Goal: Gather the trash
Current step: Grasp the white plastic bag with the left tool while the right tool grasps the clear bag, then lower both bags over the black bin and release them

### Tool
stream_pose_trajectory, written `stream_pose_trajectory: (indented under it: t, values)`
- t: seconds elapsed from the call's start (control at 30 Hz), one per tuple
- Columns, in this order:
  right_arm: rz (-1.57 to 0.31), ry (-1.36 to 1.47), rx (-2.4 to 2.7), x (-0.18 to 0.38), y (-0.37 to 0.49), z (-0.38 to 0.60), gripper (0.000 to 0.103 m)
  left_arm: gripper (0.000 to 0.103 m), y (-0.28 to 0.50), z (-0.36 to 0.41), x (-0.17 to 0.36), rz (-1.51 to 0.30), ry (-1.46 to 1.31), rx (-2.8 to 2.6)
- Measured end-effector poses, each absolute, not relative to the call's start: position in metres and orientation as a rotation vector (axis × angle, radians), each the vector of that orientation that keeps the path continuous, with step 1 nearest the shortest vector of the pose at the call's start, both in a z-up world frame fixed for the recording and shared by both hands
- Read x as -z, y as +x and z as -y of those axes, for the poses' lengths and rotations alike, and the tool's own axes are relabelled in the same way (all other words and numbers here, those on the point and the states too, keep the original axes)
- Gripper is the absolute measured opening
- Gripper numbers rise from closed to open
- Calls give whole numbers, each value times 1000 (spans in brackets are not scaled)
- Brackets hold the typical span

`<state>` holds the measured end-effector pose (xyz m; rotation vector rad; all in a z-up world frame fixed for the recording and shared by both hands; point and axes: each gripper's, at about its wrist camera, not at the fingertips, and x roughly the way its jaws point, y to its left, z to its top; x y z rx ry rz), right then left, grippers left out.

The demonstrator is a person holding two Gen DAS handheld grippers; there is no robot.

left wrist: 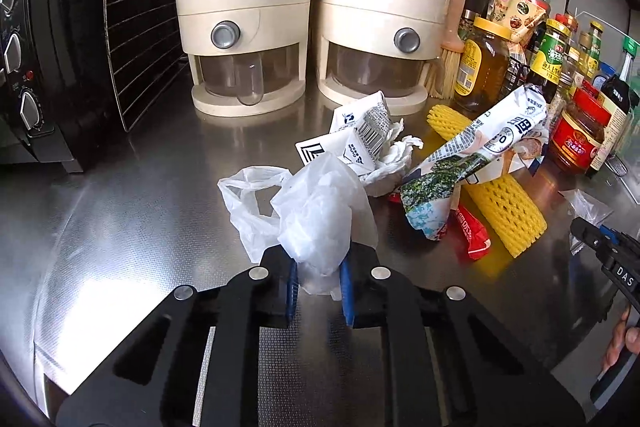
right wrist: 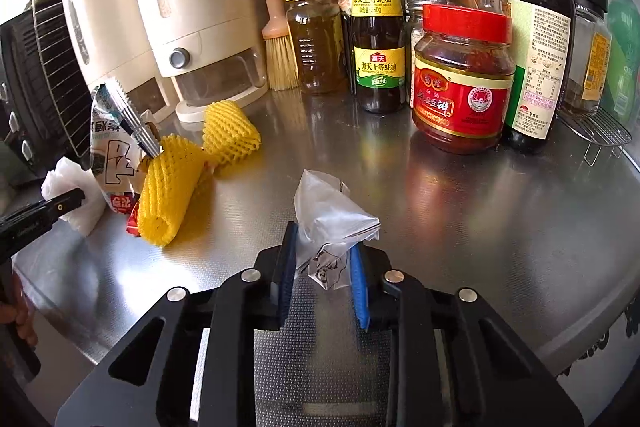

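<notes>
My left gripper (left wrist: 319, 273) is shut on a white plastic bag (left wrist: 316, 211) on the steel counter (left wrist: 132, 219). Behind the bag lies a trash pile: a crumpled white wrapper with a barcode (left wrist: 360, 135), white tissue (left wrist: 394, 157), a printed snack bag (left wrist: 480, 155), a red wrapper (left wrist: 474, 231) and two yellow foam fruit nets (left wrist: 508, 215). My right gripper (right wrist: 324, 259) is shut on a small clear plastic bag (right wrist: 332, 223). The right wrist view shows the foam nets (right wrist: 172, 191), the snack bag (right wrist: 116, 147) and the left gripper's tip (right wrist: 60, 207) at the white bag.
Two cream dispensers (left wrist: 248, 7) stand at the back and a black toaster oven (left wrist: 60, 39) at the left. A brush (right wrist: 276, 27) and several sauce bottles and jars (right wrist: 464, 83) crowd the back right. A wire rack (right wrist: 600, 135) sits at the far right.
</notes>
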<state>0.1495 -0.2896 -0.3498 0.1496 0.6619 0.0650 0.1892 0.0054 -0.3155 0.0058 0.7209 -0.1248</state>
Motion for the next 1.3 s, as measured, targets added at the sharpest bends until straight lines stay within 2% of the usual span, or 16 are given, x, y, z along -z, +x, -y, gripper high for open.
stream_pose_trajectory:
  t: [0.13,0.5,0.7,0.93,1.3]
  values:
    - [-649,134,-86,343,136,282,17,13,168,-8,313,-723,2,135]
    - [-572,93,-171,316,51,246,17,16,69,-4,308,-709,35,105]
    - [-573,107,-213,319,1,236,18,17,8,4,321,-702,44,131]
    - [-665,126,-245,359,-32,228,18,17,-34,16,364,-750,40,173]
    - [-844,142,-237,452,-30,217,18,17,-40,28,462,-922,17,220]
